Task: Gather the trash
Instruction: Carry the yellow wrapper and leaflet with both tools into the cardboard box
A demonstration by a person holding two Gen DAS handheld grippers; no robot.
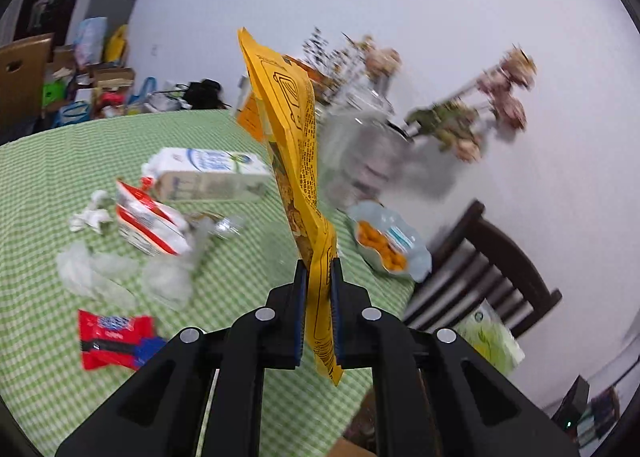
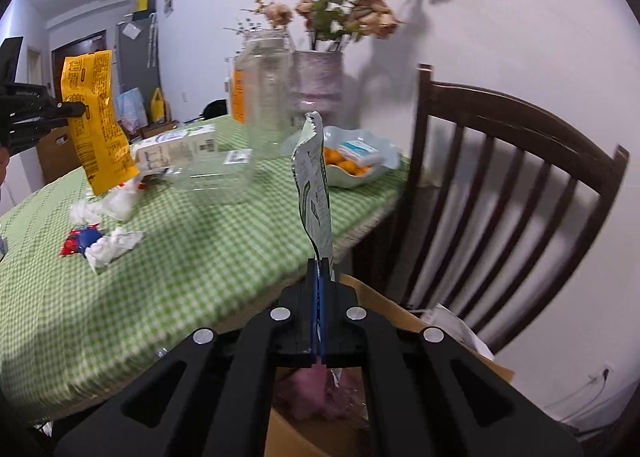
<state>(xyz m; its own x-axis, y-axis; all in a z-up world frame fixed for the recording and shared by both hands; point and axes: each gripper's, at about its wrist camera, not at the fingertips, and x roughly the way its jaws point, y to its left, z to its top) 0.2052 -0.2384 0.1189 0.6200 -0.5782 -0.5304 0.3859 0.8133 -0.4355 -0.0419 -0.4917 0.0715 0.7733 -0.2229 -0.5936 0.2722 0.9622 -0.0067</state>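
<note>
My left gripper (image 1: 319,269) is shut on a yellow snack bag (image 1: 292,129) and holds it upright above the green checked table (image 1: 48,161). That bag also shows at the far left of the right wrist view (image 2: 96,117), with the left gripper (image 2: 80,109) on it. My right gripper (image 2: 320,269) is shut on a white and green wrapper (image 2: 314,181), held over an open cardboard box (image 2: 384,309) beside the table. On the table lie a milk carton (image 1: 208,175), a red and white bag (image 1: 150,221), crumpled tissues (image 1: 90,215) and a red wrapper (image 1: 114,341).
A clear plastic jar (image 2: 268,97), a vase of dried flowers (image 2: 318,85) and a bowl of orange snacks (image 2: 356,165) stand near the table's far edge. A dark wooden chair (image 2: 520,185) is at the right. A clear plastic container (image 2: 216,181) lies on the table.
</note>
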